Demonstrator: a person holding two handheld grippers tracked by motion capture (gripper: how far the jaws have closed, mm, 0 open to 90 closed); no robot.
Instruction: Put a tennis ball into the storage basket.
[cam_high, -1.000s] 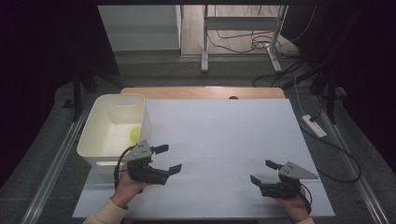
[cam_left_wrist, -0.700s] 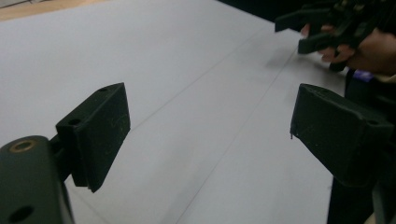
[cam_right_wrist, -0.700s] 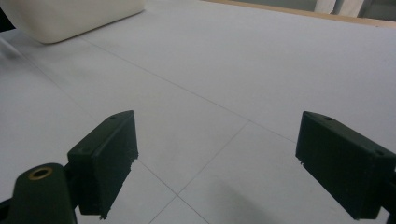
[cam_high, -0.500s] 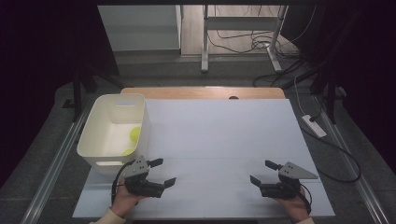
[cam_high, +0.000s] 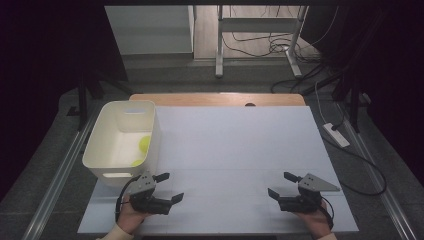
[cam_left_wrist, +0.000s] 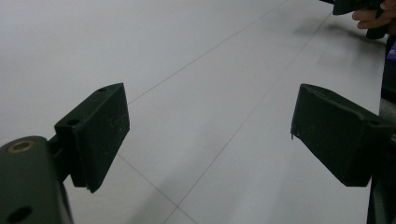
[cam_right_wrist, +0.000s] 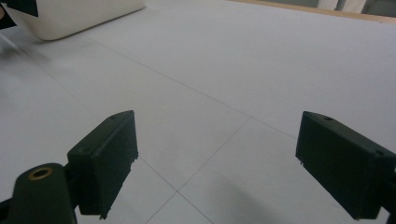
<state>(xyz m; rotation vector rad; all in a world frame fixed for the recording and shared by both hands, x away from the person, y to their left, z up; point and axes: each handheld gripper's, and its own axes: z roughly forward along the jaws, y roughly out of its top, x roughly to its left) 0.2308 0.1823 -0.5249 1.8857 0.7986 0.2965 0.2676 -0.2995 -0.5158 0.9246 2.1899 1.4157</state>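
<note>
At the near bench edge, left gripper (cam_high: 170, 186) and right gripper (cam_high: 280, 184) rest, jaws released, empty, since the yellow-green balls (cam_high: 144, 143) already lie in the bin (cam_high: 102, 130).

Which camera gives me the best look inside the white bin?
The high view: it looks down into the white bin and shows yellow-green items against its right wall. The right gripper view catches a bit of its outer wall at the top left.
</note>
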